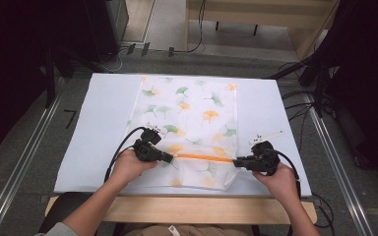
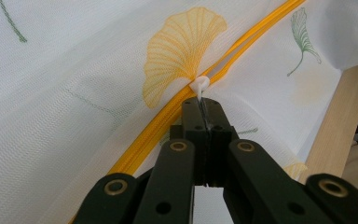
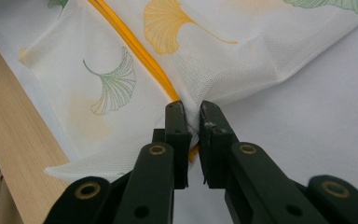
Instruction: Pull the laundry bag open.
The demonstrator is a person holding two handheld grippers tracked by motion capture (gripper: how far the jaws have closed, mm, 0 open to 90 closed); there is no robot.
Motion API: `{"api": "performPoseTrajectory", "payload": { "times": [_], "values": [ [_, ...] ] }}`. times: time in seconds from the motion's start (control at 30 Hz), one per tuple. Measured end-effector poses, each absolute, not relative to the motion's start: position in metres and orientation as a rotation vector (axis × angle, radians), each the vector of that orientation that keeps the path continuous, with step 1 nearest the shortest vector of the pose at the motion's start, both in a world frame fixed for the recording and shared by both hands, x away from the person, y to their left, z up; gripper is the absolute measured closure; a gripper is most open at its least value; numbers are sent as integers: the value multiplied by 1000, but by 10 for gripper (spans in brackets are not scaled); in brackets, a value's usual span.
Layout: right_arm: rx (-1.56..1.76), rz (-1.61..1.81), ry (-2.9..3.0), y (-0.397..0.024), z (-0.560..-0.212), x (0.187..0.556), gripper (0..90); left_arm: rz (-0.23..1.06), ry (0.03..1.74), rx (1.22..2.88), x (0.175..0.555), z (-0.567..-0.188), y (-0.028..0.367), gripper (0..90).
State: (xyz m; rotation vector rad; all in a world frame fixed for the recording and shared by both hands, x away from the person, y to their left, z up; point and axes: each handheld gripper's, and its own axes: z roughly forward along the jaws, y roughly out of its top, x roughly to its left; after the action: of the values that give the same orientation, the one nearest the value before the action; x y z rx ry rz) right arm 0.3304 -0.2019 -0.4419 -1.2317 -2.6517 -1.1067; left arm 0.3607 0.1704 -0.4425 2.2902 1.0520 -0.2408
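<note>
A white mesh bag [image 1: 192,118] printed with green and orange ginkgo leaves lies flat on the table. An orange zipper [image 1: 204,156] runs across its near end. My left gripper [image 1: 170,158] sits at the zipper's left end. In the left gripper view its jaws [image 2: 204,105] are shut on the small white zipper pull [image 2: 199,85], beside the orange zipper [image 2: 168,119]. My right gripper [image 1: 236,161] is at the zipper's right end. In the right gripper view its jaws [image 3: 192,109] pinch the mesh edge where the zipper [image 3: 135,49] ends, and the fabric bunches up there.
A white cloth [image 1: 103,123] covers the table, with a bare wooden strip [image 1: 177,206] along the near edge. Metal rails [image 1: 24,157] run along both sides on the floor. Cables [image 1: 300,108] and dark stands are on the right.
</note>
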Motion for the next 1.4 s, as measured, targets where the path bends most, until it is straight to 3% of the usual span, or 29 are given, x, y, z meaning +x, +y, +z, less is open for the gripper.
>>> {"api": "performPoseTrajectory", "payload": {
  "times": [1.4],
  "values": [
    [-1217, -1090, -2649, -203, -443, 348, 851, -198, 1171, 2249, 359, -444, 206, 900]
  ]
}}
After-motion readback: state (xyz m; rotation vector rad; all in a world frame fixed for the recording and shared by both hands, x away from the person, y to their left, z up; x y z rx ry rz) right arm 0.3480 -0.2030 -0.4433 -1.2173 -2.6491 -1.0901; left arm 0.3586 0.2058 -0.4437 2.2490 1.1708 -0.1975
